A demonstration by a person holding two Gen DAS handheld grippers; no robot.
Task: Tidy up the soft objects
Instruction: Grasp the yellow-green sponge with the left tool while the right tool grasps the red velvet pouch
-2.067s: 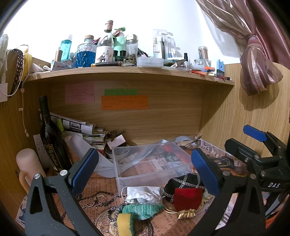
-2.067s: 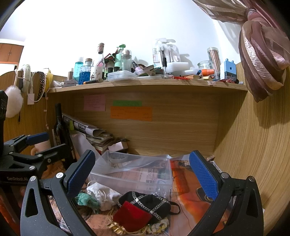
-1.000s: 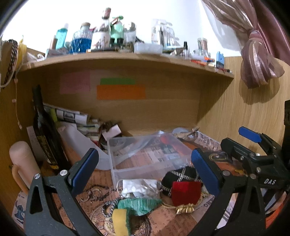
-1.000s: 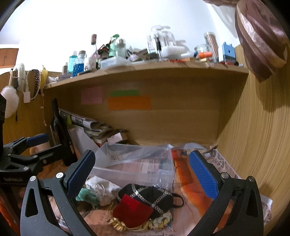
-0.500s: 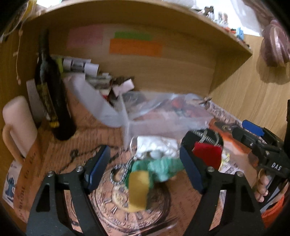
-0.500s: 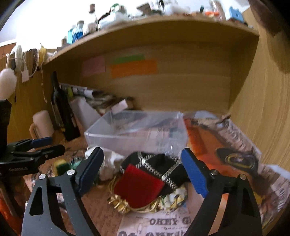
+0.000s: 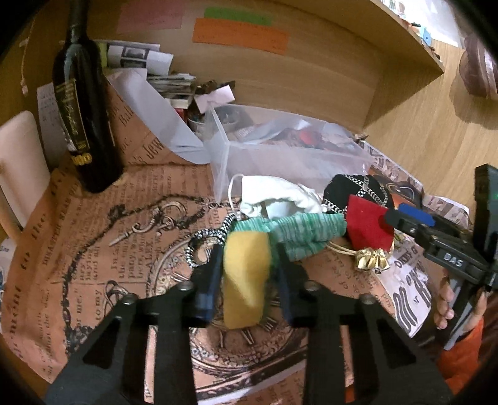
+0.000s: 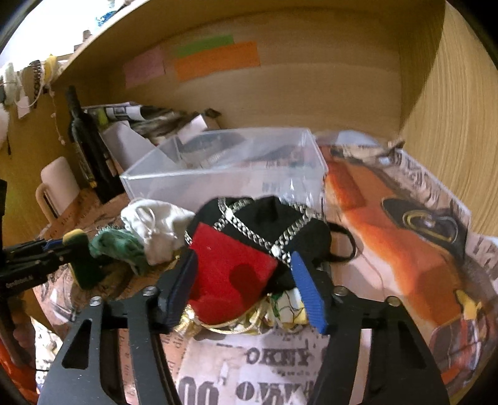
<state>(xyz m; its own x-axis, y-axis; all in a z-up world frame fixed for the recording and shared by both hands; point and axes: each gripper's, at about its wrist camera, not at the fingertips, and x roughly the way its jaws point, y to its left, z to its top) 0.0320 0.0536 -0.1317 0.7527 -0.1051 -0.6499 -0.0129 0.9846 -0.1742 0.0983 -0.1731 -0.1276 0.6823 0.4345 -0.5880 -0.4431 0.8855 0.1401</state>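
Now the pick-up step: my left gripper pinches the yellow sponge between its jaws, on the paper mat. My right gripper has its jaws pressed against the red block, which lies on the black pouch. Next I judge both must lift clear and travel to the bin beyond the jaws; its contents are unclear.

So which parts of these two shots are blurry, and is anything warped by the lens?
Left wrist view: the yellow sponge between the left tool fingers is motion-smeared, the wine bottle sharper. Right wrist view: the clear plastic box looks soft. Both views bend the wooden shelf into a curve and darken the corners.
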